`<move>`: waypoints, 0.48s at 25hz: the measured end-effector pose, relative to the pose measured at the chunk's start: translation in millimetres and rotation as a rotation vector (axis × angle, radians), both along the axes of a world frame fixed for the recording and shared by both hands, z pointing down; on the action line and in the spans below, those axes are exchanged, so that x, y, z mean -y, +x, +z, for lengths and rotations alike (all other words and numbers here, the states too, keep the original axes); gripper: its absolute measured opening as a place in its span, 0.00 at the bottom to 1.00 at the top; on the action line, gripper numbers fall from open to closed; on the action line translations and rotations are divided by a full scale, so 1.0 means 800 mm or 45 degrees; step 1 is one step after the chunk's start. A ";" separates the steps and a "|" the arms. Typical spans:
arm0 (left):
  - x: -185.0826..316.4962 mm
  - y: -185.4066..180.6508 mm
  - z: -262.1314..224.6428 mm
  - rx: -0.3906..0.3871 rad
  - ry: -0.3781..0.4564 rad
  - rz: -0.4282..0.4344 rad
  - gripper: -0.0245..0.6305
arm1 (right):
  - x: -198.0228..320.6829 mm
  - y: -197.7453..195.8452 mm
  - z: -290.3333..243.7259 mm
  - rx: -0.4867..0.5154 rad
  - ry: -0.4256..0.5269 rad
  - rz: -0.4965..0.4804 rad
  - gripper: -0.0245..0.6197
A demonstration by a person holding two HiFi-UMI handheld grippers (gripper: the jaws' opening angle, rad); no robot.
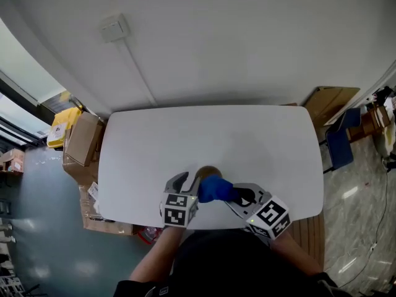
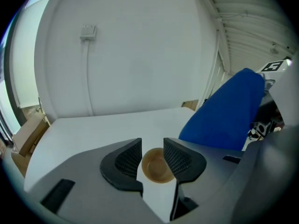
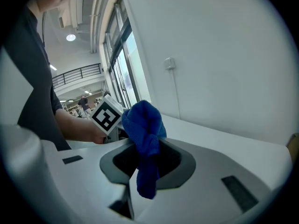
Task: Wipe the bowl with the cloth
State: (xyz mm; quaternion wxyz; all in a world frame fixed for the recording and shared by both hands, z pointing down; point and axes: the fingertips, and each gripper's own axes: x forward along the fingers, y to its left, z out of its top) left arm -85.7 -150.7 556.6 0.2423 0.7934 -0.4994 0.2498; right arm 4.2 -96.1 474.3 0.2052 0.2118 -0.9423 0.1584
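Observation:
A small brown wooden bowl (image 1: 209,171) stands on the white table (image 1: 185,135) near its front edge, and nothing is touching it. My left gripper (image 1: 187,182) hovers just in front of it with its jaws apart and empty. In the left gripper view the bowl (image 2: 156,166) shows through the gap between the fingers (image 2: 126,160), down on the table. My right gripper (image 1: 230,193) is shut on a bunched blue cloth (image 1: 215,189), held up beside the bowl. In the right gripper view the cloth (image 3: 145,134) hangs from the pinched jaws.
Cardboard boxes (image 1: 83,138) and a yellow package (image 1: 62,124) sit on the floor left of the table. A wooden board (image 1: 328,101) and a blue box (image 1: 340,144) stand at the right. A wall socket (image 1: 114,28) with a cable is behind the table.

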 end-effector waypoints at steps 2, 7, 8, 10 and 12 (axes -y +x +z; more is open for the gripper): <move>-0.009 0.005 -0.020 -0.011 0.029 0.013 0.27 | -0.001 0.001 -0.009 0.014 0.010 0.001 0.15; -0.025 0.016 -0.057 -0.040 0.092 0.037 0.27 | 0.000 0.005 -0.024 0.043 0.038 0.003 0.15; -0.027 0.019 -0.064 -0.050 0.102 0.047 0.27 | 0.002 0.006 -0.028 0.051 0.042 0.004 0.15; -0.032 0.026 -0.080 -0.066 0.132 0.060 0.27 | 0.004 0.009 -0.035 0.071 0.045 0.010 0.15; -0.036 0.029 -0.099 -0.080 0.176 0.061 0.26 | 0.006 0.012 -0.041 0.089 0.048 0.019 0.15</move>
